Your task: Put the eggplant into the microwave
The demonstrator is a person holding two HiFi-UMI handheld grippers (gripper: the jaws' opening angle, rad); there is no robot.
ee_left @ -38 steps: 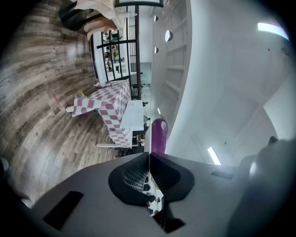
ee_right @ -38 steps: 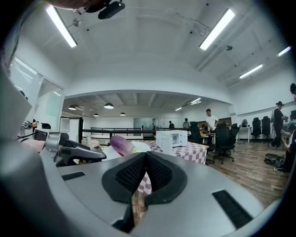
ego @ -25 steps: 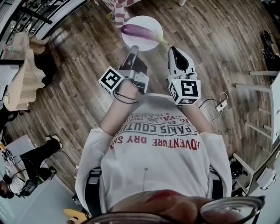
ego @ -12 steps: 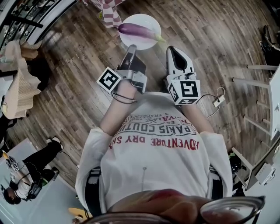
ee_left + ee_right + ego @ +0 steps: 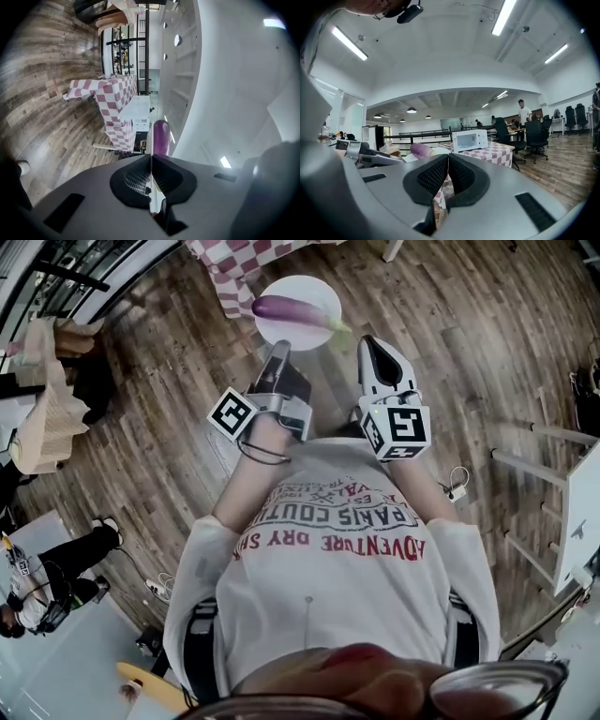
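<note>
A purple eggplant (image 5: 286,308) lies on a white plate (image 5: 314,292) carried in front of me above the wooden floor. My left gripper (image 5: 278,351) is shut on the plate's near rim; in the left gripper view the rim (image 5: 150,140) runs between the closed jaws (image 5: 151,157) with the eggplant (image 5: 161,137) just beyond. My right gripper (image 5: 375,348) is beside the plate, shut and empty (image 5: 448,157). Ahead, a white microwave (image 5: 469,139) stands on a pink-checked table (image 5: 501,150), its door closed. The eggplant (image 5: 421,150) shows left of the right jaws.
The checked table's edge (image 5: 234,263) enters at the top of the head view. Black office chairs (image 5: 536,133) and a standing person (image 5: 524,112) are beyond the table. A crouched person (image 5: 47,601) is at lower left. White furniture (image 5: 577,531) stands at right.
Both grippers and the plate with the eggplant have travelled forward together. The checked table has come into the top of the head view. The grip on the plate is unchanged.
</note>
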